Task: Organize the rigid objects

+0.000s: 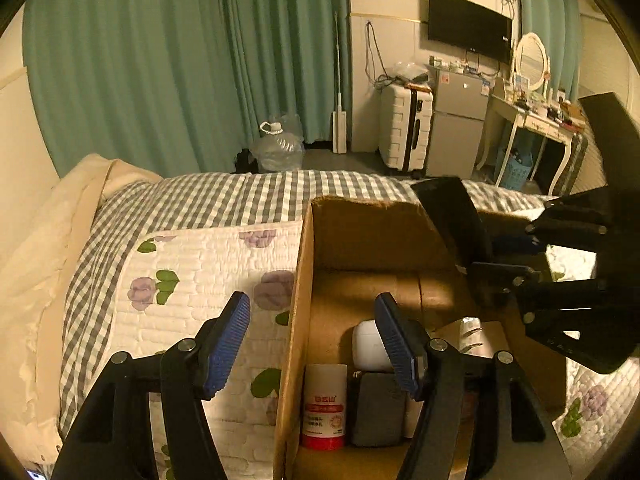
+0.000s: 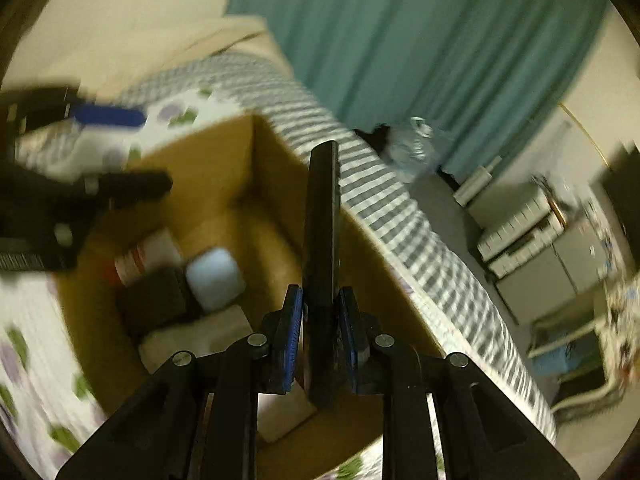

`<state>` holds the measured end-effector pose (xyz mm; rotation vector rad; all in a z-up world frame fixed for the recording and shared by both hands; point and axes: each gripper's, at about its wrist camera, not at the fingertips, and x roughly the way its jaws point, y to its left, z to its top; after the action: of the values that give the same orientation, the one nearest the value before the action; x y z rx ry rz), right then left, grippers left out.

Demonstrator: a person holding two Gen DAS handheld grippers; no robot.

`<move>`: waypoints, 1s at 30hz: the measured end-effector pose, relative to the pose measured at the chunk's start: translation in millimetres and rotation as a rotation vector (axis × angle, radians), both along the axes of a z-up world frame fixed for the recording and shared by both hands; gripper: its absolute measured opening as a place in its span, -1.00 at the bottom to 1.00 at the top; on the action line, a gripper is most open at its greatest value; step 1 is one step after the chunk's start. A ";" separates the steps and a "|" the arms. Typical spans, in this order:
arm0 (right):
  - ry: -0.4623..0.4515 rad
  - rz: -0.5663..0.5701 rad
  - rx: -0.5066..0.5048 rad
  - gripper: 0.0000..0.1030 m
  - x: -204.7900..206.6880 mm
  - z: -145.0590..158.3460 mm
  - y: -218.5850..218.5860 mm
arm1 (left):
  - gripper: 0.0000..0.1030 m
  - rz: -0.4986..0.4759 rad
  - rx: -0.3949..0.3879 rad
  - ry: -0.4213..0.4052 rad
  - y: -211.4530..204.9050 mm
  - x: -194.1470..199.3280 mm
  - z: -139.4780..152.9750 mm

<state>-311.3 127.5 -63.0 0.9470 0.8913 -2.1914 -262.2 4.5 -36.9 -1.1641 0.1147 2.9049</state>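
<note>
An open cardboard box (image 1: pixel 360 232) stands on the bed. Inside lie a white bottle with a red label (image 1: pixel 324 404), a dark grey case (image 1: pixel 378 408) and a small white case (image 1: pixel 370 346). My left gripper (image 1: pixel 314 344) is open above the box's left wall, one finger over the quilt, the other over the inside, with nothing held. My right gripper (image 2: pixel 320 332) is shut on a flat black phone-like slab (image 2: pixel 320 232), held edge-up over the box (image 2: pixel 208 160). In the left wrist view the slab (image 1: pixel 452 216) leans over the box's right side. The right wrist view is blurred.
The box rests on a floral quilt (image 1: pixel 208 264) over a grey check sheet (image 1: pixel 224 196). A cream pillow (image 1: pixel 44 248) lies at the left. Past the bed are a green curtain (image 1: pixel 160 60), a water jug (image 1: pixel 276 144), a white suitcase (image 1: pixel 404 128) and a small fridge (image 1: pixel 460 120).
</note>
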 end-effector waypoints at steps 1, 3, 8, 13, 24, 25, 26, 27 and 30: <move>-0.004 -0.005 -0.004 -0.65 -2.7 -5.5 1.3 | 0.31 -0.001 -0.003 -0.002 0.3 -0.7 -2.0; -0.027 -0.014 -0.061 -0.65 -7.5 -10.5 6.4 | 0.31 -0.001 -0.006 -0.007 0.8 -2.7 -6.3; -0.020 -0.033 -0.122 -0.64 1.1 -0.1 7.1 | 0.31 -0.009 -0.014 -0.009 4.7 1.0 -7.5; 0.026 -0.092 -0.181 -0.40 17.6 27.4 5.9 | 0.31 0.005 0.004 0.021 2.9 17.9 13.9; 0.194 -0.262 -0.281 0.01 126.4 135.2 30.7 | 0.40 -0.012 0.048 0.226 5.8 103.6 109.1; 0.213 -0.285 -0.292 0.01 140.4 147.9 33.9 | 0.42 -0.011 0.047 0.259 6.3 113.8 119.6; 0.226 -0.302 -0.297 0.05 148.8 155.3 36.5 | 0.42 -0.014 0.049 0.291 6.7 124.6 130.1; 0.244 -0.323 -0.308 0.15 161.0 165.3 39.2 | 0.45 -0.013 0.052 0.321 6.5 135.0 139.5; 0.269 -0.372 -0.353 0.44 186.4 185.5 46.6 | 0.46 0.018 0.068 0.422 4.1 164.4 161.7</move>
<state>-124.9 174.1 122.4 0.6965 0.4350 -2.7255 -97.8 8.6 124.8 -0.5303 0.0076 3.0939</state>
